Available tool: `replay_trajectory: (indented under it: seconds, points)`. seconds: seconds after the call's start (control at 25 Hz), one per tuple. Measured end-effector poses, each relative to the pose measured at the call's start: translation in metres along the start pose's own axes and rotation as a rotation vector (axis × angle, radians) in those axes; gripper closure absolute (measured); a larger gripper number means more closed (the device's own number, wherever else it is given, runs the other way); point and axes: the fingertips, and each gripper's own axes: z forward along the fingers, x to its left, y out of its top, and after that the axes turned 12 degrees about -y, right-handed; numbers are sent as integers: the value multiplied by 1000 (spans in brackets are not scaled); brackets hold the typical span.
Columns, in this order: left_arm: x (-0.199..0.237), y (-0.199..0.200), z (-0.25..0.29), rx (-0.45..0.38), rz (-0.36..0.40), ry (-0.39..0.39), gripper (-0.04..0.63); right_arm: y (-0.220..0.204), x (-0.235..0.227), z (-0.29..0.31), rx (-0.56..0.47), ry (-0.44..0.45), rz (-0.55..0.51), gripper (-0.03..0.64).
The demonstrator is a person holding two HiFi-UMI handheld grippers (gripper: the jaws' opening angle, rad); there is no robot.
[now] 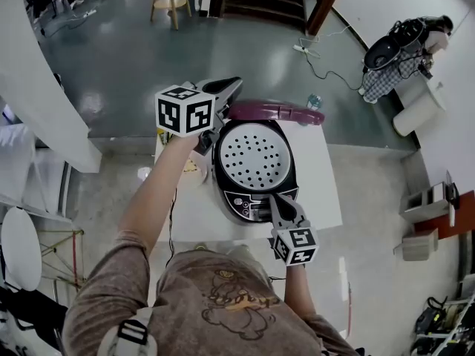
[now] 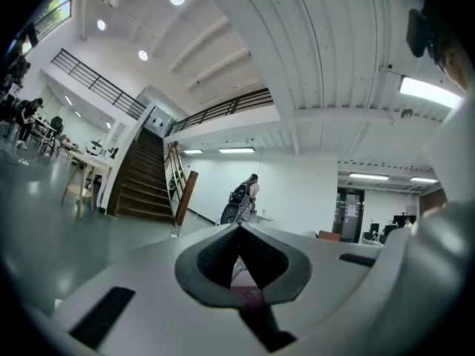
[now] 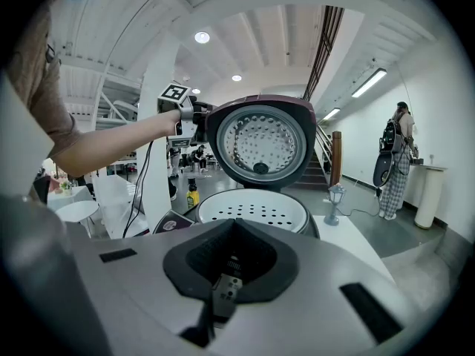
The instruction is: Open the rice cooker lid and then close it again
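Maroon lid (image 1: 278, 112) stands raised just beside the pressed-together left tool (image 1: 234, 85); right tool (image 1: 277, 199), also closed, fronts the rice cooker (image 1: 220, 176).

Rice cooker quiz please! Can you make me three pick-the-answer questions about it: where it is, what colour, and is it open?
1. Where does the rice cooker stand? A on the floor; B on a white table; C on a chair.
2. What colour is the outside of its lid? A dark purple-red; B yellow; C green.
3. How is the lid? A shut; B taken off, lying on the table; C swung up, open.
Answers: B, the white tabletop shows round it; A, the head view shows its purple-red rim; C, the right gripper view shows it upright above the holed white tray.
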Motion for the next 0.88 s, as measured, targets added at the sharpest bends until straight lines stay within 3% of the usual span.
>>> replay_trajectory:
  seconds: [0.4, 0.88]
  points:
    - [13, 14, -7, -23, -7, 1, 575, 1, 0, 0, 0, -1, -2, 612]
    - [41, 19, -19, -105, -101, 76, 575, 1, 0, 0, -7, -8, -8, 612]
